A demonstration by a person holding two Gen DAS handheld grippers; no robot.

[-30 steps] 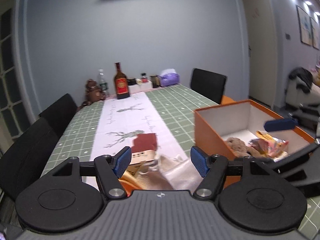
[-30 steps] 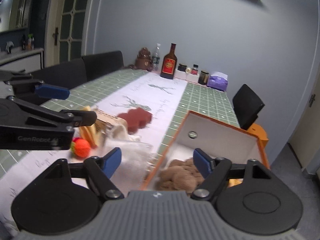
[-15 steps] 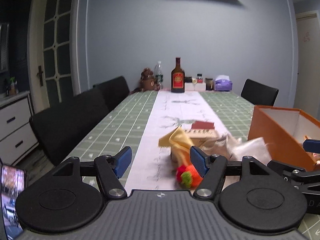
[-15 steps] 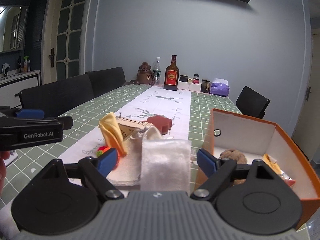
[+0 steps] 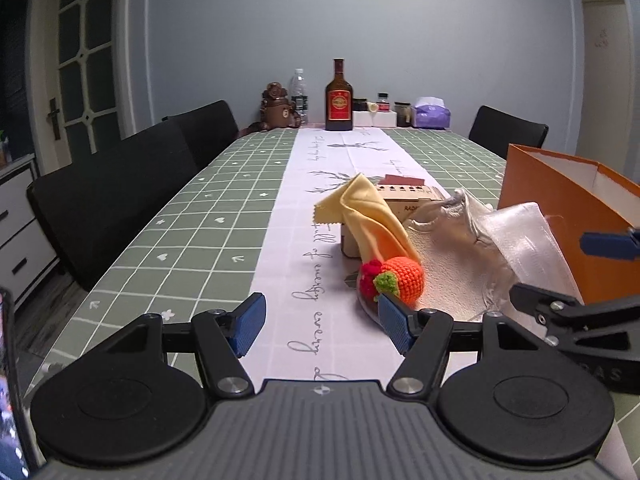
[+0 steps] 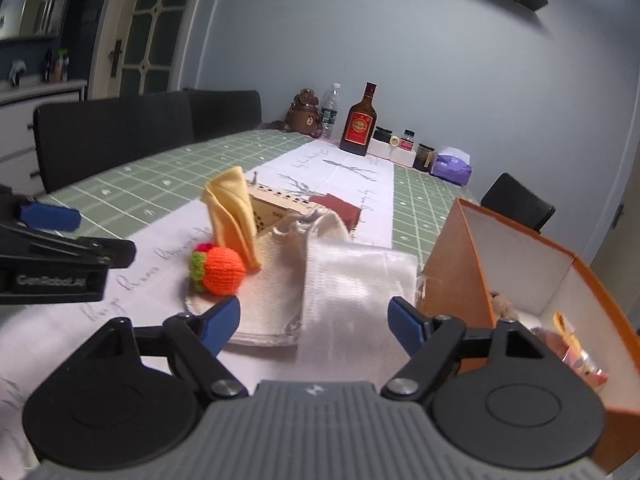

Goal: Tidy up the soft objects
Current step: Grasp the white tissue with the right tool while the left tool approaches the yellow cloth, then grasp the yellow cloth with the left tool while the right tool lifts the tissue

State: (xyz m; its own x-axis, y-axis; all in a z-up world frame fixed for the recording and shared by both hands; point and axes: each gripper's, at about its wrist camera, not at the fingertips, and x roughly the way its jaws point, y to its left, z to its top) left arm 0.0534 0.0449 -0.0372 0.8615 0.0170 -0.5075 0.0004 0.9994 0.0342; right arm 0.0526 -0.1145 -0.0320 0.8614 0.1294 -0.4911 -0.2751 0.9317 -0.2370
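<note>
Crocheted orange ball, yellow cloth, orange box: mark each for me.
crocheted orange ball (image 6: 222, 272), right wrist view, centre of its orange knit
yellow cloth (image 6: 234, 216), right wrist view, middle of its upright fold
orange box (image 6: 452, 272), right wrist view, near outer wall

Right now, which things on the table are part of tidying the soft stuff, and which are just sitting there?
For the job:
- orange crocheted fruit
- yellow cloth
- white gauzy fabric
- white towel
- orange box

Just lying about:
- brown bottle
- water bottle
- bear figure
- purple tissue pack
- small jars
</note>
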